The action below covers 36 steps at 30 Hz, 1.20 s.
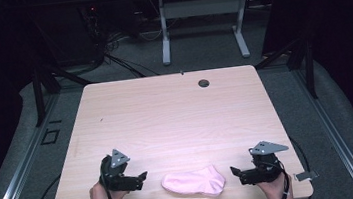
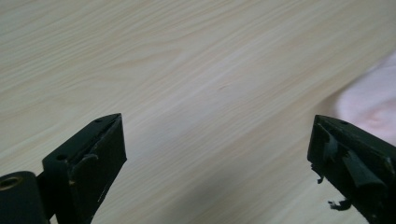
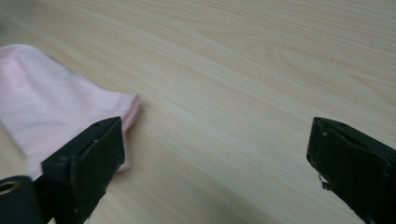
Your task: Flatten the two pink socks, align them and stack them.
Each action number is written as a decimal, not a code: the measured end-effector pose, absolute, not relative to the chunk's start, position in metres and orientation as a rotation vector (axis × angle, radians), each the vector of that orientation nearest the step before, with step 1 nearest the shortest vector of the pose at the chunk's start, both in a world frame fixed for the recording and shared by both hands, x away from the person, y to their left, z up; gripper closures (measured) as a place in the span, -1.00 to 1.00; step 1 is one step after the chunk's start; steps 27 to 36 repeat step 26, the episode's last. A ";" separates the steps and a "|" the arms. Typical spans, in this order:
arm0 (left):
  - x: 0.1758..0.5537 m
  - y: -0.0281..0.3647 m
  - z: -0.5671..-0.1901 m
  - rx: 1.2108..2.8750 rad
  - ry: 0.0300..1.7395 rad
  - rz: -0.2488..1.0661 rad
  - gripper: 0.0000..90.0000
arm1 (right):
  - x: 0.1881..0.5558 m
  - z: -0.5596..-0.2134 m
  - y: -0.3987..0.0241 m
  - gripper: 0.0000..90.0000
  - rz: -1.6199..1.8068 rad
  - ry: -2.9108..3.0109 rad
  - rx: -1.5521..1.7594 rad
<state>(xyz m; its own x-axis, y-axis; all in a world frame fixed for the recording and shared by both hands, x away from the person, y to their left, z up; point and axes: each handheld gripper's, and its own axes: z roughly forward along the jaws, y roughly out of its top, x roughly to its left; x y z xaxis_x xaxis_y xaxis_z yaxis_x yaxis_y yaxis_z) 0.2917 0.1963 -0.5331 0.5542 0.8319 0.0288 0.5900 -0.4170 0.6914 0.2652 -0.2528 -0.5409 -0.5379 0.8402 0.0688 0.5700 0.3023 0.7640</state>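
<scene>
One pink sock (image 1: 194, 182) lies flat near the table's (image 1: 165, 111) front edge, between the two grippers and touching neither. The left gripper (image 1: 143, 177) and the right gripper (image 1: 234, 172) both stand released, jaws wide over bare wood. The person's forearms are cut off at the bottom edge. Farther back, one small dark round spot, perhaps a cable hole (image 1: 204, 83), sits near the far edge.

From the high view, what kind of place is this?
Probably a lab or recording workspace, not a home. A bare wooden table with a cable hole stands inside a dark metal frame, cables run over grey carpet, and a second desk stands behind. A pink sock lies on the table.
</scene>
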 end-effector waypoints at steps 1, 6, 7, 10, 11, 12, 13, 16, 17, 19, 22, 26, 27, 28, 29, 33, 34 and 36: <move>0.292 0.203 -0.536 2.140 1.160 0.510 -0.93 | 0.267 -0.542 -0.257 -0.98 1.066 2.217 1.280; 0.295 0.227 -0.552 2.112 1.258 0.561 -1.00 | 0.273 -0.550 -0.276 -1.00 1.005 2.156 1.339; 0.296 0.233 -0.556 2.104 1.278 0.575 -1.00 | 0.276 -0.554 -0.281 -1.00 0.978 2.144 1.363; 0.298 0.250 -0.571 2.060 1.343 0.605 -1.00 | 0.286 -0.569 -0.302 -1.00 0.938 2.107 1.453; 0.298 0.253 -0.574 2.060 1.343 0.619 -1.00 | 0.287 -0.572 -0.305 -1.00 0.922 2.095 1.469; 0.299 0.255 -0.578 2.055 1.351 0.625 -1.00 | 0.289 -0.575 -0.309 -1.00 0.905 2.087 1.480; 0.299 0.257 -0.581 2.050 1.357 0.626 -1.00 | 0.290 -0.577 -0.311 -1.00 0.889 2.084 1.492; 0.301 0.259 -0.586 2.041 1.361 0.637 -1.00 | 0.293 -0.582 -0.314 -1.00 0.846 2.069 1.509; 0.301 0.260 -0.588 2.036 1.366 0.647 -1.00 | 0.296 -0.586 -0.315 -1.00 0.813 2.071 1.508; 0.301 0.262 -0.591 2.016 1.370 0.645 -1.00 | 0.296 -0.587 -0.317 -1.00 0.828 2.070 1.508; 0.304 0.264 -0.592 2.005 1.369 0.645 -1.00 | 0.298 -0.589 -0.319 -1.00 0.858 2.056 1.513; 0.308 0.266 -0.593 1.998 1.378 0.606 -1.00 | 0.298 -0.590 -0.320 -1.00 0.863 2.062 1.500; 0.308 0.266 -0.593 1.998 1.378 0.606 -1.00 | 0.298 -0.590 -0.320 -1.00 0.863 2.062 1.500; 0.308 0.266 -0.593 1.998 1.378 0.606 -1.00 | 0.298 -0.590 -0.320 -1.00 0.863 2.062 1.500; 0.308 0.266 -0.593 1.998 1.378 0.606 -1.00 | 0.298 -0.590 -0.320 -1.00 0.863 2.062 1.500; 0.308 0.266 -0.593 1.998 1.378 0.606 -1.00 | 0.298 -0.590 -0.320 -1.00 0.863 2.062 1.500; 0.308 0.266 -0.593 1.998 1.378 0.606 -1.00 | 0.298 -0.590 -0.320 -1.00 0.863 2.062 1.500; 0.308 0.266 -0.593 1.998 1.378 0.606 -1.00 | 0.298 -0.590 -0.320 -1.00 0.863 2.062 1.500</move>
